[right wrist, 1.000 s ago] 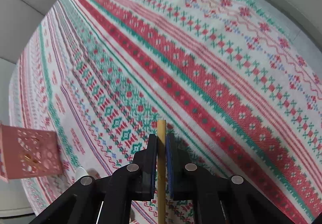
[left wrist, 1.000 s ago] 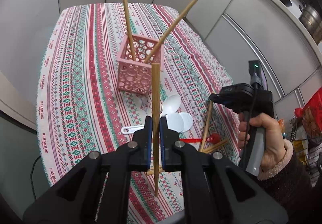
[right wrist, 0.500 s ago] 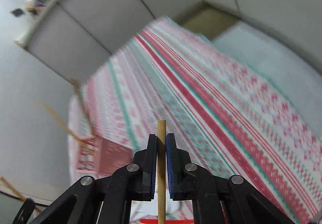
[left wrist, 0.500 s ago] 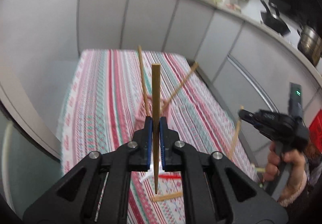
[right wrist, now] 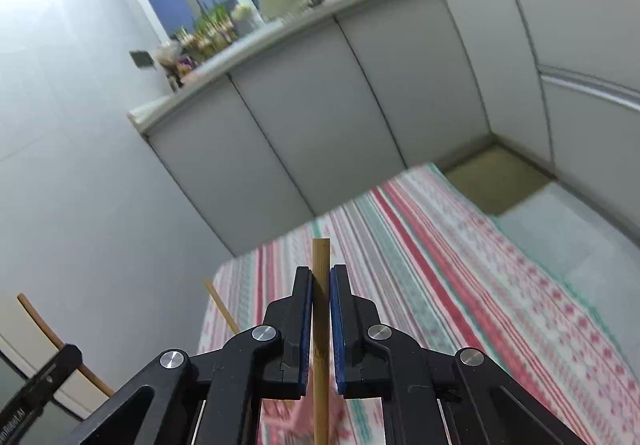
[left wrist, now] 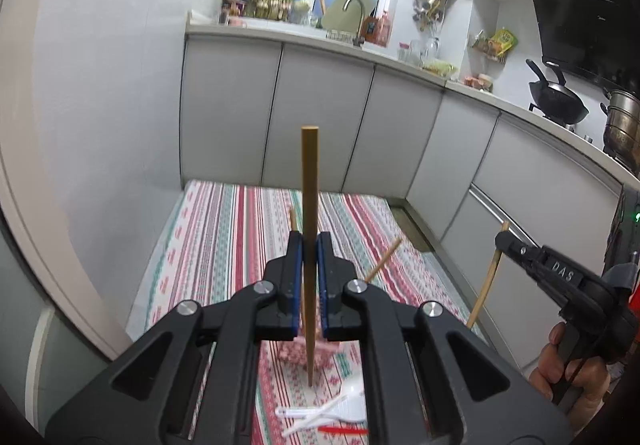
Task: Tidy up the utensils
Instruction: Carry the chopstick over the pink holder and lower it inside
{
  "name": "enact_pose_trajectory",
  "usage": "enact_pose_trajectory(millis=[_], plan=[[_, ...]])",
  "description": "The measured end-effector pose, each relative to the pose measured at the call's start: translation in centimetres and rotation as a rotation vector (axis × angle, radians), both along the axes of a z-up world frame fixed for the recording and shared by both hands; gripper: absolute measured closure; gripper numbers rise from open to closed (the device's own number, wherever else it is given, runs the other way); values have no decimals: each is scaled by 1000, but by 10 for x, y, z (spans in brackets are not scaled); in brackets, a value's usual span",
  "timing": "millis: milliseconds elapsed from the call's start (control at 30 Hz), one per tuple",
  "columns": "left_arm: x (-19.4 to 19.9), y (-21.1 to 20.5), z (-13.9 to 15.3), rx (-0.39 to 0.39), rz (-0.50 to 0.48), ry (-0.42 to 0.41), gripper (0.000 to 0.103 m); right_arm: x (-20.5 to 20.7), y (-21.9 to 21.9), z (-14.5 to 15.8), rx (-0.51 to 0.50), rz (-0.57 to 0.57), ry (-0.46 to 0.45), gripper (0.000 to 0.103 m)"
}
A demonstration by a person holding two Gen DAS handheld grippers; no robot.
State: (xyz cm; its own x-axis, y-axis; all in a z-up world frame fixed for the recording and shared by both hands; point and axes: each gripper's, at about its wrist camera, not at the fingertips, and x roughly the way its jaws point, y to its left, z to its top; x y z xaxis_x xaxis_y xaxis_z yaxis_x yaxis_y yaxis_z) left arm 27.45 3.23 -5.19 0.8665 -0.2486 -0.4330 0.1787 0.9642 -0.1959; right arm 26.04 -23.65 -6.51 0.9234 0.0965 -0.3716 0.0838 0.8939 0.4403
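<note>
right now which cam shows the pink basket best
The left wrist view: the pink basket sits on the striped cloth behind the left gripper, partly hidden. The right wrist view shows only a blurred pink patch under the right gripper.

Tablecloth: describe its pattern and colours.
Tablecloth: red, green and white patterned stripes; clearest in the left wrist view.

A wok (left wrist: 558, 97) beside a steel pot (left wrist: 624, 121) on grey cabinets (left wrist: 320, 113)

Four chopsticks: one (left wrist: 309, 205) between the left fingers, one (right wrist: 321, 325) between the right fingers, two (left wrist: 383, 260) leaning beyond them. One pink basket (left wrist: 296, 353). Two white spoons (left wrist: 344, 401), one red utensil (left wrist: 344, 431).
</note>
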Motion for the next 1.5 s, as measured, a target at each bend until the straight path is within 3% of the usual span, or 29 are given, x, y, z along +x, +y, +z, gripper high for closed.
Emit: enact_pose_trajectory(millis=[267, 533, 1067, 1500], plan=[[25, -21, 2, 78, -25, -83, 95, 26, 24, 20, -90, -37, -200, 96], [48, -26, -20, 130, -27, -49, 95, 60, 52, 14, -129, -2, -265, 96], [76, -22, -56, 121, -46, 41, 95, 112, 70, -53, -177, 94, -114, 95], [80, -21, -56, 96, -56, 111, 95, 113, 72, -59, -176, 123, -85, 94]])
